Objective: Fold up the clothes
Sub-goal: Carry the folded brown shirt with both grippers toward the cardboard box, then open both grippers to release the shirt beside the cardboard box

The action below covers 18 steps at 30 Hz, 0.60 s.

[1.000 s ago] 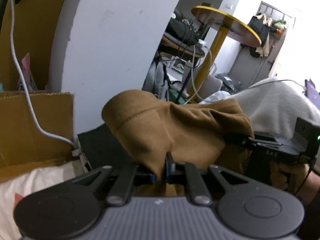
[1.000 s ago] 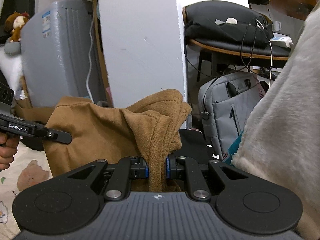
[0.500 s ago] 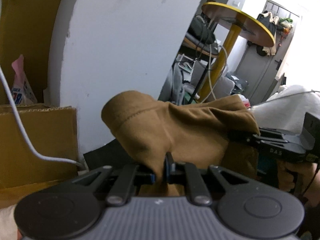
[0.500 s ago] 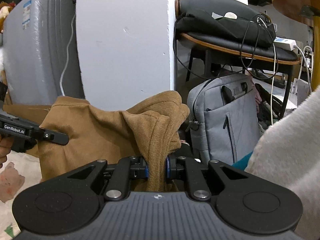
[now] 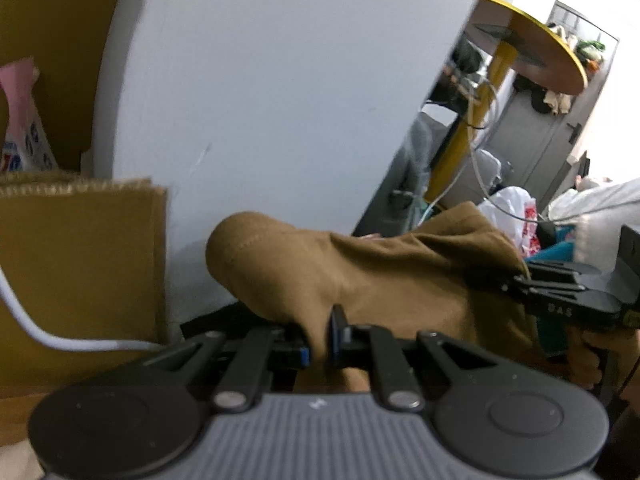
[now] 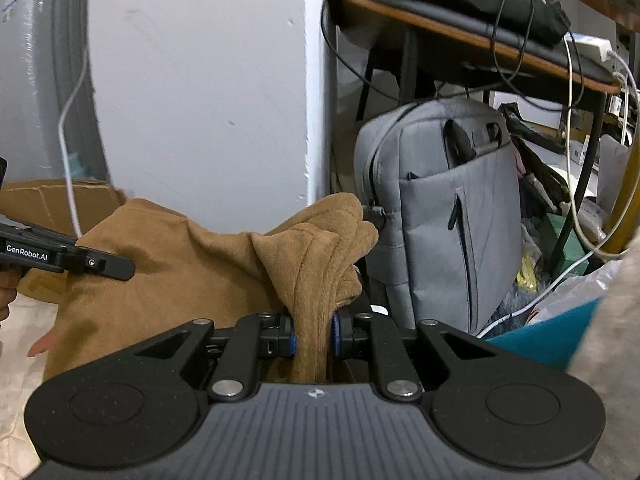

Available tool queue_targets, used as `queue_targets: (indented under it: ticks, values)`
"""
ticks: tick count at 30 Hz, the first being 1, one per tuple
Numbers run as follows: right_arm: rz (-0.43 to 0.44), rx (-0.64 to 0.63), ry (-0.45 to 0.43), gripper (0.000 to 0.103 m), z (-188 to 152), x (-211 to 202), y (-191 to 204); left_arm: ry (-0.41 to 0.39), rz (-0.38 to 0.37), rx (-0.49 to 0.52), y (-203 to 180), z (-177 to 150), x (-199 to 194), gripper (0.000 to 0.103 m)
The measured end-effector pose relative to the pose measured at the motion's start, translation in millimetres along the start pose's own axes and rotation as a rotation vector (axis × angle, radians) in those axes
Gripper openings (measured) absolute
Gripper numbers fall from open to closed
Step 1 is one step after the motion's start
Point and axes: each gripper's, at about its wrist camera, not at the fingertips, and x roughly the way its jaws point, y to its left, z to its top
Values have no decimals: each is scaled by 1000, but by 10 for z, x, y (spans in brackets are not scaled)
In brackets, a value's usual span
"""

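Observation:
A brown garment (image 5: 384, 276) hangs stretched between both grippers, off the surface below. My left gripper (image 5: 318, 344) is shut on one bunched edge of it, the blue pads pressing the cloth. My right gripper (image 6: 312, 336) is shut on a thick fold of the same brown garment (image 6: 192, 264), fuzzy lining showing at the pinch. Each gripper shows in the other's view: the right gripper (image 5: 516, 280) at the right edge, the left gripper (image 6: 132, 266) at the left edge. What the garment hangs over is hidden.
A white pillar (image 5: 280, 100) stands close ahead, cardboard (image 5: 80, 260) and a white cable (image 5: 24, 320) to its left. A grey bag (image 6: 448, 208) leans under a cluttered shelf (image 6: 480, 40). A round yellow-edged table (image 5: 536, 48) stands further off. A pale patterned sheet (image 6: 20, 360) lies below.
Both grippers have moved forward and down with the garment still pinched; the pillar and grey bag now loom larger. The grips look unchanged.

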Motion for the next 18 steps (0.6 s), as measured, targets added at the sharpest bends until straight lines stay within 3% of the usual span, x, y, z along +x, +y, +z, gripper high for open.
queue_targets:
  ticks: [2,3,5,7,10,12,15,18]
  values:
    - [-2,-2,10,17,-20,104,-17,11,-2,-30,68,-27,43,21]
    - [-6,-1,21,18,-30,153,-22,16,-12,-97,172,-73,55,28]
    - [-20,13,60,23,-50,283,-41,-2,-26,-163,265,-89,20,31]
    - [-30,48,86,34,-48,352,-79,-16,-40,-210,333,-100,-6,35]
    - [-26,112,41,47,-17,249,-139,-32,-46,-276,442,-45,9,46]
    - [-27,149,13,54,10,187,-183,-47,-53,-315,511,16,47,47]
    - [-25,208,-2,55,48,139,-255,-71,-72,-386,583,67,139,50]
    - [-23,250,17,55,69,187,-334,-70,-39,-410,627,51,248,49]
